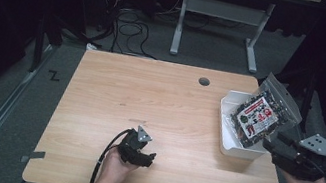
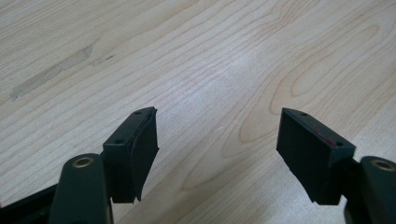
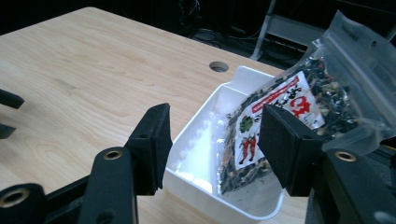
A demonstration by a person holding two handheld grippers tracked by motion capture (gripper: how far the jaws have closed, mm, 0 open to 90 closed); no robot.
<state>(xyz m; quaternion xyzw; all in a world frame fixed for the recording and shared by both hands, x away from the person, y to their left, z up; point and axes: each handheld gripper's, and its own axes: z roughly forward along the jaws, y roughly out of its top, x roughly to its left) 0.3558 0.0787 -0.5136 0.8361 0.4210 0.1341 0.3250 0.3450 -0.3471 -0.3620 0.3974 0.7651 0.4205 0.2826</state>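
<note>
Looks like the bag (image 1: 259, 117) just got dropped leaning in the bin (image 1: 226, 112), right gripper (image 3: 212, 140) released beside it, left gripper (image 2: 217, 149) idle and open, so backing off comes next.

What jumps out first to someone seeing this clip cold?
A clear plastic bag of dark dried mix with a red-and-white label leans upright in a white plastic bin at the wooden table's right edge. The right gripper is open just short of it; the left gripper rests open near the front edge.
</note>
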